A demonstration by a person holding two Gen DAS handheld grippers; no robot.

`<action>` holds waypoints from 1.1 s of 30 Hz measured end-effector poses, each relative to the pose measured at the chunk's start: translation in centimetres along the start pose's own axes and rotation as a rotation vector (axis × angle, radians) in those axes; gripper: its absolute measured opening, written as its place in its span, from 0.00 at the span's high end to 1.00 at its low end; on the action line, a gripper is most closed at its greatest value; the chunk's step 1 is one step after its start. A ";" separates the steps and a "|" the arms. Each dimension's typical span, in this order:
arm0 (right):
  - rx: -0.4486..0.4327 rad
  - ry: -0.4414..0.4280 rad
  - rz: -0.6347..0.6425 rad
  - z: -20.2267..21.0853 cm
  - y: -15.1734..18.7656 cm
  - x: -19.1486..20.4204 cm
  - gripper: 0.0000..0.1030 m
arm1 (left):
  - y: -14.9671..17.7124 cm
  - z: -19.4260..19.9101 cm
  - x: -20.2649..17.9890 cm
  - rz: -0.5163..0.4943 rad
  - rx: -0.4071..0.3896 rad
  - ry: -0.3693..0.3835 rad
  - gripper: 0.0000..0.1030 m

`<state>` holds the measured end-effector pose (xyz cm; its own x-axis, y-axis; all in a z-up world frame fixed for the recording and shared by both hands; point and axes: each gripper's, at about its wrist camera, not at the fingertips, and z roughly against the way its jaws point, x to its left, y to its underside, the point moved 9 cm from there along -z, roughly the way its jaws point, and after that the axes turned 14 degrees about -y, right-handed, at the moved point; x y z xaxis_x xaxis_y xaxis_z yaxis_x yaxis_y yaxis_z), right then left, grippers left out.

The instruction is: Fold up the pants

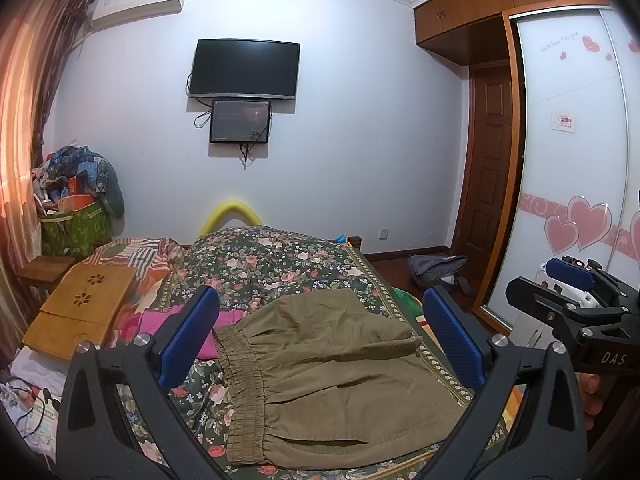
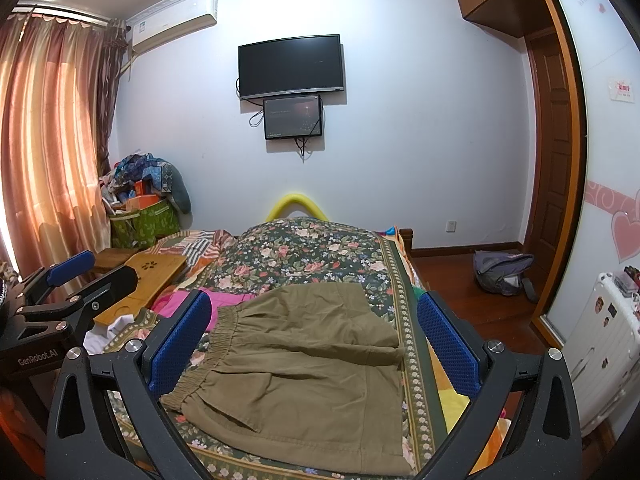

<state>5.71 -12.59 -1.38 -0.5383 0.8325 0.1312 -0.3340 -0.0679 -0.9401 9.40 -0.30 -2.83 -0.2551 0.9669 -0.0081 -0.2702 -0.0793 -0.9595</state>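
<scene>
The olive-green pants [image 1: 336,376] lie folded in a compact stack on the floral bedspread [image 1: 276,264], elastic waistband to the left. They also show in the right wrist view [image 2: 304,364]. My left gripper [image 1: 320,336] is open and empty, held above the pants, its blue pads [image 1: 188,336] apart on either side. My right gripper [image 2: 316,344] is open and empty too, above the pants. The right gripper shows at the right edge of the left wrist view [image 1: 576,280]; the left gripper shows at the left edge of the right wrist view [image 2: 68,276].
A pink garment [image 1: 192,320] lies just left of the pants. A wooden lap tray [image 1: 80,304] sits on the bed's left side. A grey backpack [image 2: 502,272] is on the floor at right. A white suitcase [image 2: 600,344] stands by the wardrobe.
</scene>
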 end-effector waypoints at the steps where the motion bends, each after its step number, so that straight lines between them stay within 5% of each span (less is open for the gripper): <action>1: 0.000 0.000 0.000 0.0 0.0 0.0 0.00 | 0.0 0.0 0.0 0.001 0.000 0.001 0.00; 33: 0.046 0.002 -0.020 -2.2 1.4 -1.2 0.00 | 1.2 -3.4 -0.2 -0.004 0.043 -0.013 0.00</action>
<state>7.56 -12.49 -3.55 -0.5298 0.8350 0.1489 -0.3796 -0.0765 -0.9220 12.25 0.27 -4.90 -0.2661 0.9640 -0.0004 -0.3108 -0.0862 -0.9465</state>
